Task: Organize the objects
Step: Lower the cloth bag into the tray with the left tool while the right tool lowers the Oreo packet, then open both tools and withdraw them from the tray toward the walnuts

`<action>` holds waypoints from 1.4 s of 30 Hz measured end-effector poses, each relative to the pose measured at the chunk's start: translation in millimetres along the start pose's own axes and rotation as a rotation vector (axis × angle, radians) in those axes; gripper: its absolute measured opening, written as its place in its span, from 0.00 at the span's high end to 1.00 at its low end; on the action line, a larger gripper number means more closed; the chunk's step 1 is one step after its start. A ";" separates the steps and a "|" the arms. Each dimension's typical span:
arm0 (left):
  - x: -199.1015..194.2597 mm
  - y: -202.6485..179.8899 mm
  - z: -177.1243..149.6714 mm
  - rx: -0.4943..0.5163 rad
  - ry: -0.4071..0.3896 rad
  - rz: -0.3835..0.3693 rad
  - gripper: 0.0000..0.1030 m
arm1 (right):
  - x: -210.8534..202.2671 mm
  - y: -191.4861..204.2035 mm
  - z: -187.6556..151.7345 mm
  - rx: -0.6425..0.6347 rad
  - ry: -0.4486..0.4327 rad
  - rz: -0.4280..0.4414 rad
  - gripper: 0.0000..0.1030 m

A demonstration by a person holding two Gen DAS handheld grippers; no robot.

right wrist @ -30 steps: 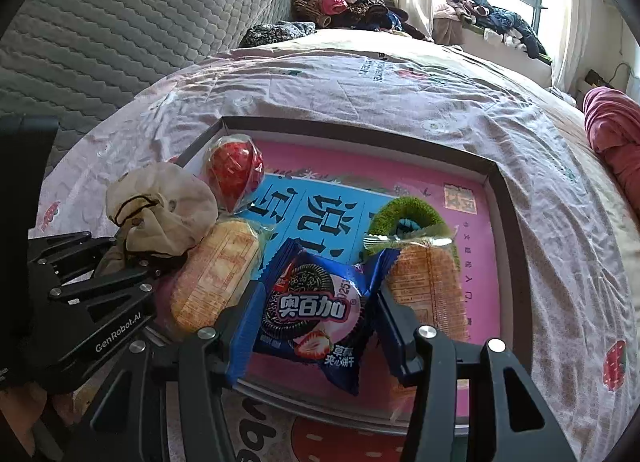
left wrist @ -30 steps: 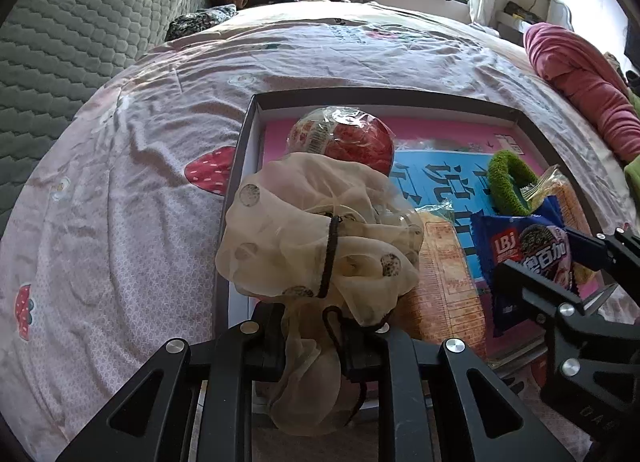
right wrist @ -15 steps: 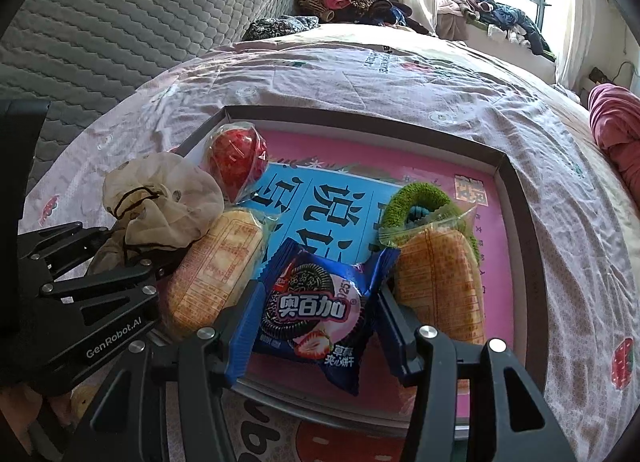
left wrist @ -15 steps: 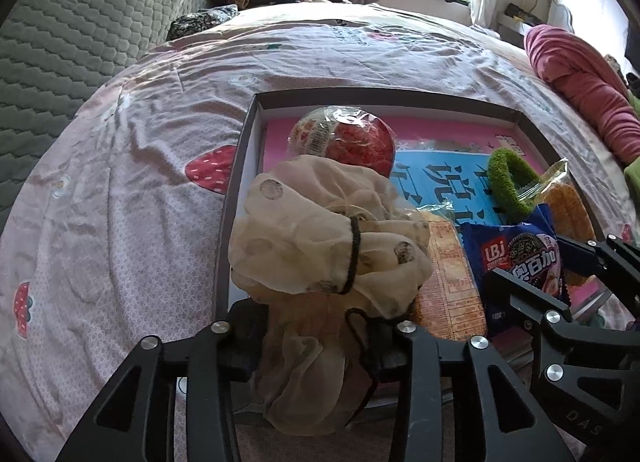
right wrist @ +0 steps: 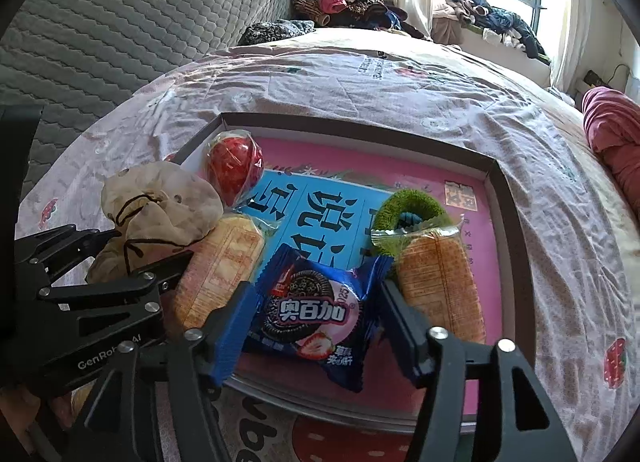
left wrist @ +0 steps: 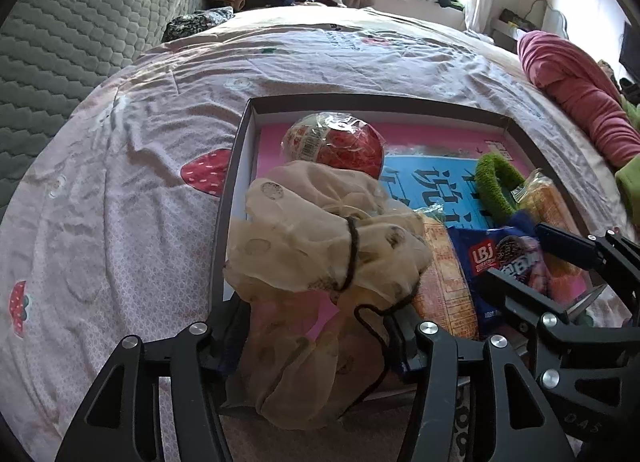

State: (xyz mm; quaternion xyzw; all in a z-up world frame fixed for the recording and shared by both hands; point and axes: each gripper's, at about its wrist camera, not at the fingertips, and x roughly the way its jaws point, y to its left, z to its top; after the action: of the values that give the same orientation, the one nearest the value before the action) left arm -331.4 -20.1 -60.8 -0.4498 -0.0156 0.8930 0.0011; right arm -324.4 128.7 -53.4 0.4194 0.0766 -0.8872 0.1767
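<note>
My left gripper is shut on a beige dotted fabric scrunchie, held over the near left corner of a shallow dark-rimmed box on the bed. The scrunchie also shows in the right wrist view. My right gripper is shut on a blue cookie packet, held over the box's near edge; the packet also shows in the left wrist view. In the box lie a red wrapped ball, a green scrunchie and two orange cracker packs.
The box sits on a pink strawberry-print bedsheet. A grey quilted headboard is at the left. A red blanket roll lies at the right. Clothes are piled by the window.
My left gripper has moved forward and slightly right with the scrunchie, closer over the box corner. My right gripper has edged forward with the cookie packet.
</note>
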 end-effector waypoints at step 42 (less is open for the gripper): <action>-32.8 5.2 3.8 -0.034 -0.090 -0.036 0.15 | -41.0 -24.2 6.5 0.064 -0.109 -0.035 0.12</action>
State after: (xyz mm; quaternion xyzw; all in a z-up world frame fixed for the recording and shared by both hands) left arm -314.9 -25.9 -32.3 -0.4090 -0.0389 0.9117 0.0089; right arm -314.2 159.5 -17.9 0.3744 0.0458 -0.9137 0.1514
